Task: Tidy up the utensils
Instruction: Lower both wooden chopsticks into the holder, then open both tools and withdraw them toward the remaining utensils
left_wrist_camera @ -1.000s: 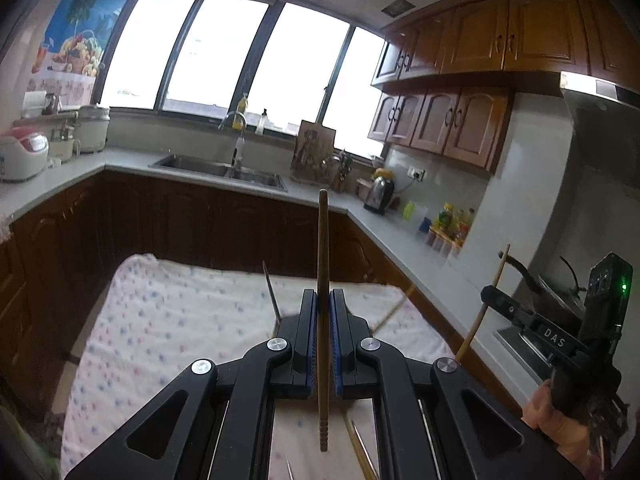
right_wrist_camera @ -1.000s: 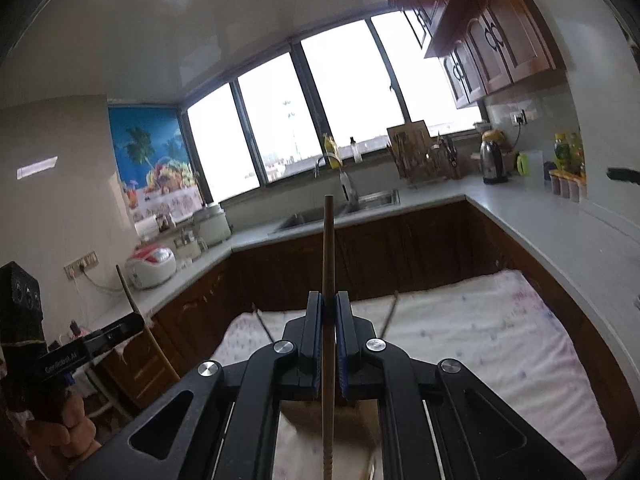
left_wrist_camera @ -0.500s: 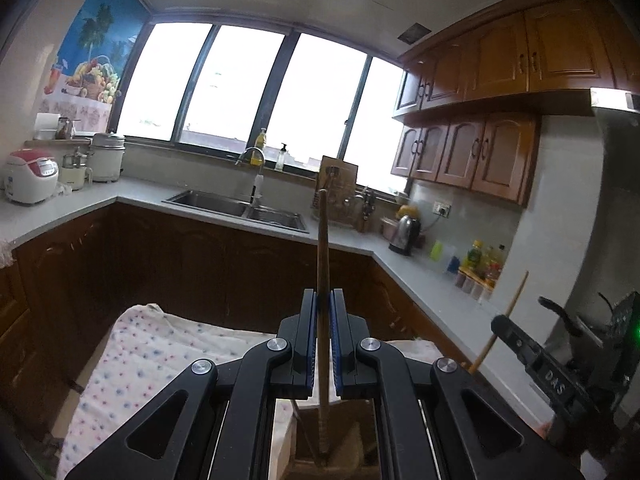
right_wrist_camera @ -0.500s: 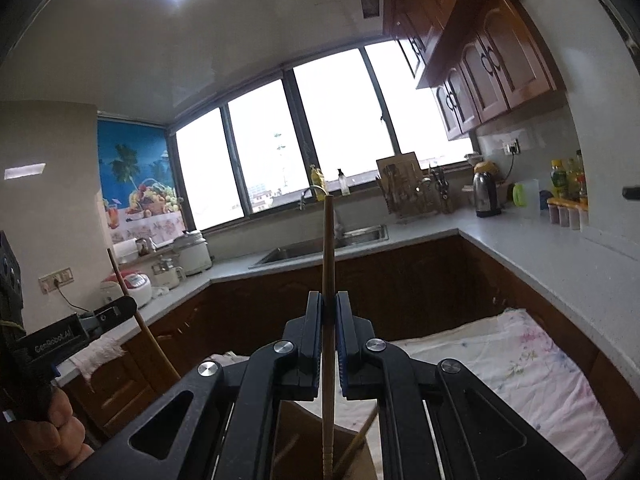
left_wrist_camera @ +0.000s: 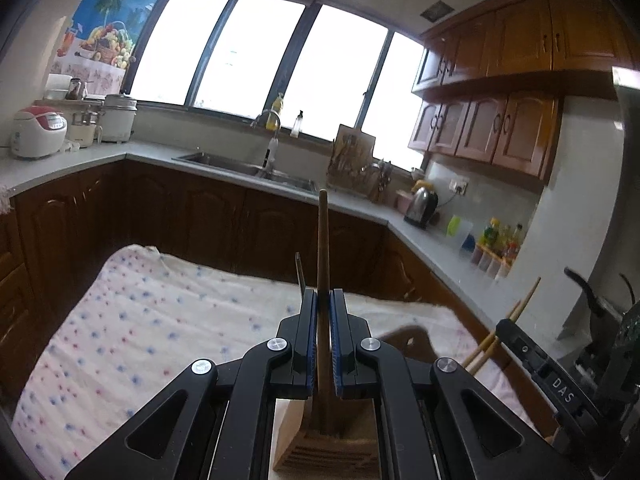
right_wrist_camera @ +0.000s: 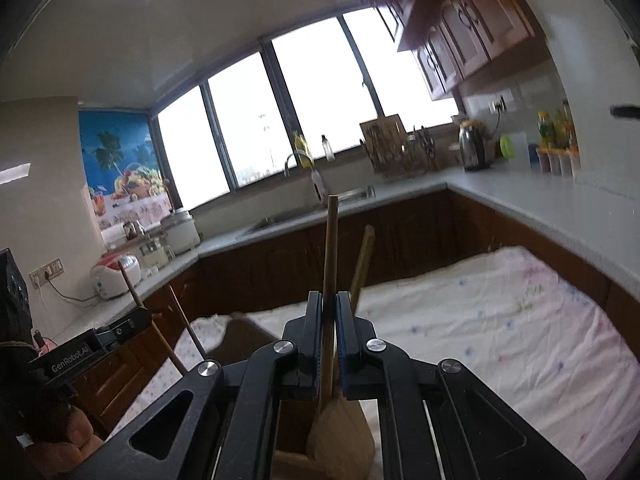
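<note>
1. My left gripper (left_wrist_camera: 322,340) was clamped on a wooden utensil (left_wrist_camera: 322,248), upright over the wooden holder (left_wrist_camera: 326,444).
2. My right gripper (right_wrist_camera: 329,344) pinched another wooden stick (right_wrist_camera: 331,248) above it.
3. Step: insertion. Next needed: lower tips into slots, release.

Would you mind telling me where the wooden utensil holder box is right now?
In the left wrist view, the wooden utensil holder box sits bottom centre, directly under the left gripper, on the floral tablecloth.
</note>
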The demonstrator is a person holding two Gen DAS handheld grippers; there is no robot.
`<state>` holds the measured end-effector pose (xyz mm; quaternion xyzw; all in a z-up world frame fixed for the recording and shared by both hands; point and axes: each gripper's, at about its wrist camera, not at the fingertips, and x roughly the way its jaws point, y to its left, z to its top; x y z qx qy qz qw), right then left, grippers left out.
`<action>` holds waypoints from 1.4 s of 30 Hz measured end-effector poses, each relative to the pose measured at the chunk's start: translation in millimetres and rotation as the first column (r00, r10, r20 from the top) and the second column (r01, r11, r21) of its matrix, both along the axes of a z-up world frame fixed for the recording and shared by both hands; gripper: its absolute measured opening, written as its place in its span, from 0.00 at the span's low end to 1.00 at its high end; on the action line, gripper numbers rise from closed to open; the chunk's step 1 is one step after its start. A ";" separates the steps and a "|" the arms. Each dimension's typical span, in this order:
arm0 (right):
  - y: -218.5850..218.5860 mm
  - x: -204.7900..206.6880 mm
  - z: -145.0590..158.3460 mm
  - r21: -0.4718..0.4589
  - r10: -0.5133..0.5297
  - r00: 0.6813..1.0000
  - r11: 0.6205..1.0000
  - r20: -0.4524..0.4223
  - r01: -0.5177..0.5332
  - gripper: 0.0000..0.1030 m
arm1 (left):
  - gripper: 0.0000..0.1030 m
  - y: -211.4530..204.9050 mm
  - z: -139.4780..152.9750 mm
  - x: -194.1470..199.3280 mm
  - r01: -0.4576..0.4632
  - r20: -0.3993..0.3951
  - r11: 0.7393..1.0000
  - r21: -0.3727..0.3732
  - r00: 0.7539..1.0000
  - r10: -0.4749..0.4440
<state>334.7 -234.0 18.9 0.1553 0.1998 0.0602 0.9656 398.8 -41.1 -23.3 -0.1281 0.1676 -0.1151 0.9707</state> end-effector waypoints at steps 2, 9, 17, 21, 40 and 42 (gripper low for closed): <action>-0.2 -0.6 -1.9 0.000 0.004 1.000 1.000 -0.009 -0.004 0.07 | 0.04 2.0 -4.3 6.2 0.009 -0.023 1.000 0.001 1.000 -0.009; -0.6 4.9 -0.4 -0.010 0.024 0.998 1.000 -0.054 -0.025 0.07 | 0.04 11.4 7.0 19.7 0.025 -0.068 1.000 0.000 0.997 -0.025; -1.4 7.4 0.4 -0.010 0.035 0.996 0.999 -0.081 -0.036 0.08 | 0.05 19.2 12.8 6.6 0.030 -0.077 1.000 0.008 0.997 -0.029; -5.1 7.6 2.8 0.005 0.041 0.995 0.999 -0.088 -0.041 0.13 | 0.05 22.1 15.2 6.5 0.041 -0.090 0.999 0.001 0.995 -0.041; -36.7 -87.7 28.1 0.079 0.027 0.999 0.997 -0.046 -0.023 0.94 | 0.89 63.1 22.0 -96.3 -0.058 -0.139 0.998 -0.024 0.989 0.054; -39.4 -98.1 25.9 0.077 0.031 0.998 0.997 -0.060 -0.027 0.94 | 0.89 65.9 18.8 -114.6 -0.050 -0.156 0.999 -0.022 0.987 0.046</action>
